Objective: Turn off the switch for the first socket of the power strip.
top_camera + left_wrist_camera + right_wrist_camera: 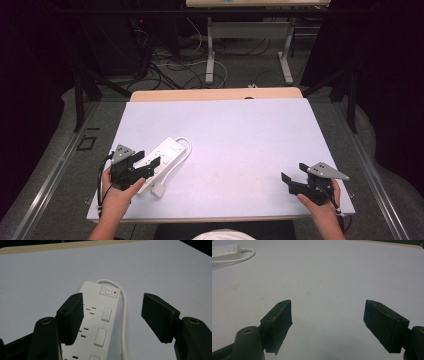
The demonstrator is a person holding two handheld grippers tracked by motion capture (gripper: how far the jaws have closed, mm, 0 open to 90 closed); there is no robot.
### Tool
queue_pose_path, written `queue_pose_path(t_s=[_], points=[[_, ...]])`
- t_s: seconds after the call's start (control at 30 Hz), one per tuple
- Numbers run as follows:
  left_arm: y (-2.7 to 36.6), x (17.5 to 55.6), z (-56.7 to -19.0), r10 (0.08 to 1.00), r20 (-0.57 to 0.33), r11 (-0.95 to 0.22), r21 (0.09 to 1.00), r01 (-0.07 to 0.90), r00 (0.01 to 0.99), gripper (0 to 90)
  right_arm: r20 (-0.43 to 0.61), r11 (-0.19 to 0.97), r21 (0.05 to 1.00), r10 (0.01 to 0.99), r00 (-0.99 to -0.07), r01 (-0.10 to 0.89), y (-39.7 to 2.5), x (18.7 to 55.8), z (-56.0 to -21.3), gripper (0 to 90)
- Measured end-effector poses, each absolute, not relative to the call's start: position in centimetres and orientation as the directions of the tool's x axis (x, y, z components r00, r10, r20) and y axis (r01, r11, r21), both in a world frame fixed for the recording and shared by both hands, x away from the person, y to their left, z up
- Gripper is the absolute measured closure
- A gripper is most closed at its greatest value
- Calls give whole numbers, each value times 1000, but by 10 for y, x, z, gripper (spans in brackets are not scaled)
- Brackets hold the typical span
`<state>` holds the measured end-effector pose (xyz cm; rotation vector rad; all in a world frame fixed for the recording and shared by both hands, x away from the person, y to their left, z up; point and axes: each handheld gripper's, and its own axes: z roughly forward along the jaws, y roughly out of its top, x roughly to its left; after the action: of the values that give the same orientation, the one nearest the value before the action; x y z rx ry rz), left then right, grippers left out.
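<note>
Near edge, right: right gripper [295, 181] spread wide over bare white table [240, 135], gripping nothing, touching nothing. Near edge, left: left gripper [145, 162] likewise wide open, poised above white power strip [162, 157], jaws straddling its socket rows without visible contact. Just beside, white plug [159, 190] lying on the table. Farther off, switch end [109, 291] with white cable [124, 315] looping back along the strip.

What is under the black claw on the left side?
Under the open left gripper lies a white power strip with sockets, rocker switches and a main switch with a red mark. Its white cable runs alongside. One finger covers part of the strip's sockets there.
</note>
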<state>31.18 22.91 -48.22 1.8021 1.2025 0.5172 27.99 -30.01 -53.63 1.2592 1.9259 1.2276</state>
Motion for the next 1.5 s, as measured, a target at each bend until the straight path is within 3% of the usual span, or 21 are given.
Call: queue_pose_path(t_s=[1.23,1.5], points=[[218,340,-453,891,-176,-93,831,549,418,420,54,151,892,901,-431,427,-301,279,-536,217],[216,345,-454,895,-190,-80,820,566,402,469,56,149,892,901,-431,427,-301,279,-536,217]])
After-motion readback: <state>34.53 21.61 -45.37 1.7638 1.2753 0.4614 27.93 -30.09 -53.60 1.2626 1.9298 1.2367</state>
